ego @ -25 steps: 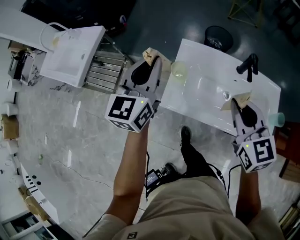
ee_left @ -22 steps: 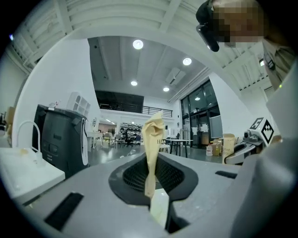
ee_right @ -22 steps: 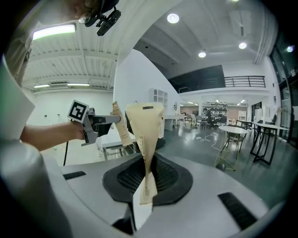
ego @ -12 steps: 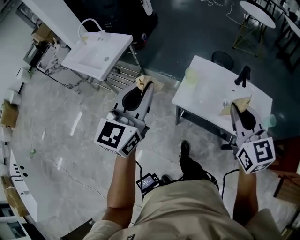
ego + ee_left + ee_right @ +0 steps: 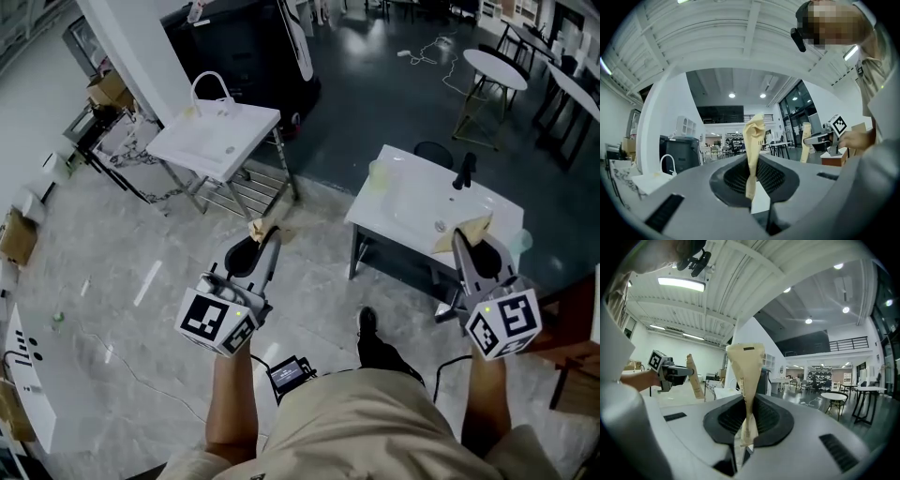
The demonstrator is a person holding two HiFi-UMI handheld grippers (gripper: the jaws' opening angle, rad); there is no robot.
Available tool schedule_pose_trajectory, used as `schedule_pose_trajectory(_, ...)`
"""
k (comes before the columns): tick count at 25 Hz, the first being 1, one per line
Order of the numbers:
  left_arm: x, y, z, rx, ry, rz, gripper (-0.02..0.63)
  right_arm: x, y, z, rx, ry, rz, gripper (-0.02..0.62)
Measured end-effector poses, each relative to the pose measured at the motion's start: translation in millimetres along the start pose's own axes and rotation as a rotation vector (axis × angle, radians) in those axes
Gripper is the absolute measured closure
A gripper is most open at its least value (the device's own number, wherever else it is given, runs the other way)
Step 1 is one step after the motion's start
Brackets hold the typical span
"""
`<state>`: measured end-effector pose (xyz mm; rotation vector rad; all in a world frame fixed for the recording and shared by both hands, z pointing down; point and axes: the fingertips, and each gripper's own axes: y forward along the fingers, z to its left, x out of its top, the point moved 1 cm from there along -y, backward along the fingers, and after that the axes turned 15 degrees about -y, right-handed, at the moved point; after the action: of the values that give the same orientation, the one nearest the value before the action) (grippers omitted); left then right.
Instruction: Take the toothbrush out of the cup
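Risks toppling the cup [image 5: 378, 172] if reached for with left gripper [image 5: 265, 230] and right gripper [image 5: 465, 232] jaws pressed together, both empty.

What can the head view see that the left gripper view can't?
Only the head view shows the pale green cup and the black tap on the sink counter, plus the person's shoe. Only the left gripper view shows the ceiling lights. Both show the left tongs and the right tongs, each shut with nothing in them, and the other white sink with its looped tap.
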<state>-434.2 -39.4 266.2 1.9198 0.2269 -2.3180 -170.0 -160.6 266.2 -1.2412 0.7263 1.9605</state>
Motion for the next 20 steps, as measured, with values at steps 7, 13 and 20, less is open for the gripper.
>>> schedule_pose_trajectory(7, 5, -63, -27, -0.004, -0.001, -0.027, 0.569, 26, -44, 46, 0.034, -0.011, -0.009, 0.561)
schedule_pose_trajectory(13, 8, -94, -44, -0.006, -0.007, -0.011, 0.569, 51, -73, 60, 0.043, -0.020, -0.007, 0.561)
schedule_pose_trajectory(20, 0, -113, -59, 0.016, -0.009, 0.001, 0.569, 58, -94, 63, 0.067, -0.025, -0.006, 0.563)
